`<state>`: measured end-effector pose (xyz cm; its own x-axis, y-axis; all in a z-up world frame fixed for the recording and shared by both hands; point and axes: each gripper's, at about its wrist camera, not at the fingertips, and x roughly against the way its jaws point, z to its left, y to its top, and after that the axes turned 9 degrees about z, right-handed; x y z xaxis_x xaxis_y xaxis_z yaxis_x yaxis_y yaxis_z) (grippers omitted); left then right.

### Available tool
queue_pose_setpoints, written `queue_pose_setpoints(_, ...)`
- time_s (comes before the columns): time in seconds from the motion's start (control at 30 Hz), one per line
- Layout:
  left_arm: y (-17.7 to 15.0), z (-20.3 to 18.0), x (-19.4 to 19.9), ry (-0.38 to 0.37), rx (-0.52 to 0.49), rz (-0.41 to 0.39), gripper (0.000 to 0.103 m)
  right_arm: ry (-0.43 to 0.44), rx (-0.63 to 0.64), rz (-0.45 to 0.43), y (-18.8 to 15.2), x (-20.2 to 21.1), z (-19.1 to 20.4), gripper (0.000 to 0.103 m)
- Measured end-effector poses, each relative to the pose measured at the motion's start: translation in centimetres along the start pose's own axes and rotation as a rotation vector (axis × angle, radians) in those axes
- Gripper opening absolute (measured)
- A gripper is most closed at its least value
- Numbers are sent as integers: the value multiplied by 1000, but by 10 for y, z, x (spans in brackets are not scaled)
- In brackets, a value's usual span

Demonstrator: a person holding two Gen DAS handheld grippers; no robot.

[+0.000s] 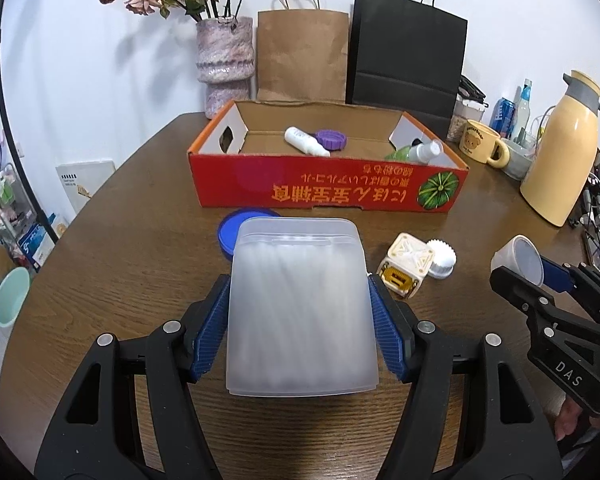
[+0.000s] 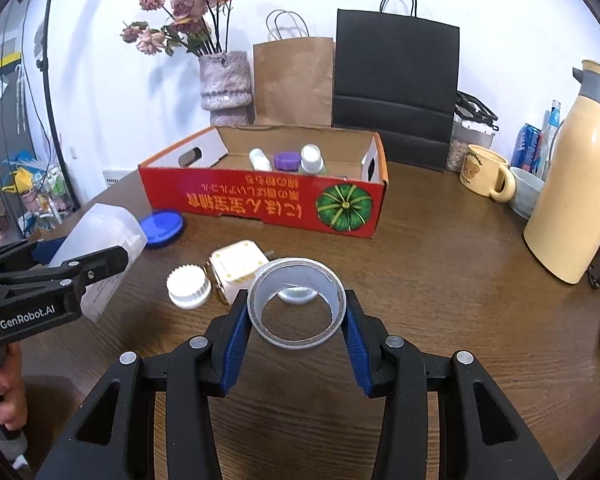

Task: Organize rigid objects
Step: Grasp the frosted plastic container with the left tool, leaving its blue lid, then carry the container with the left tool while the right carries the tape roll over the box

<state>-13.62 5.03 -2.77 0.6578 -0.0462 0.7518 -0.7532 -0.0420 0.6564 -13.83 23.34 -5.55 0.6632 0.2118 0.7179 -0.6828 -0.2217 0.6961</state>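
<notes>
In the left wrist view, your left claw (image 1: 300, 320) is clamped on the frosted plastic container (image 1: 300, 308) at lower centre — blue pads pressed to both its sides — with the red cardboard box (image 1: 324, 188) above it on the brown surface (image 1: 140, 240). In the right wrist view, your right claw (image 2: 296, 316) pinches the tape roll (image 2: 296, 304) at centre, below that box.
</notes>
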Motion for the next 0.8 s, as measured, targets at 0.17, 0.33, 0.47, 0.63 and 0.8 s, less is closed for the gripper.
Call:
queue_pose_setpoints(0.17, 10, 3, 7, 1, 1, -23, 62, 7, 3, -23, 14, 2, 7, 48)
queue_pose_setpoints(0.33, 24, 5, 12, 1, 4, -49, 62, 14, 6, -51, 28, 5, 12, 48)
queue_pose_setpoints(0.47, 34, 5, 13, 4, 4, -65, 62, 14, 12, -64, 38, 5, 15, 48)
queue_pose_setpoints(0.63, 46, 6, 13, 7, 5, -83, 62, 17, 20, -81, 51, 5, 17, 48)
queue_pose_setpoints(0.8, 59, 8, 12, 7, 8, -95, 62, 10, 27, -103, 65, 4, 20, 48)
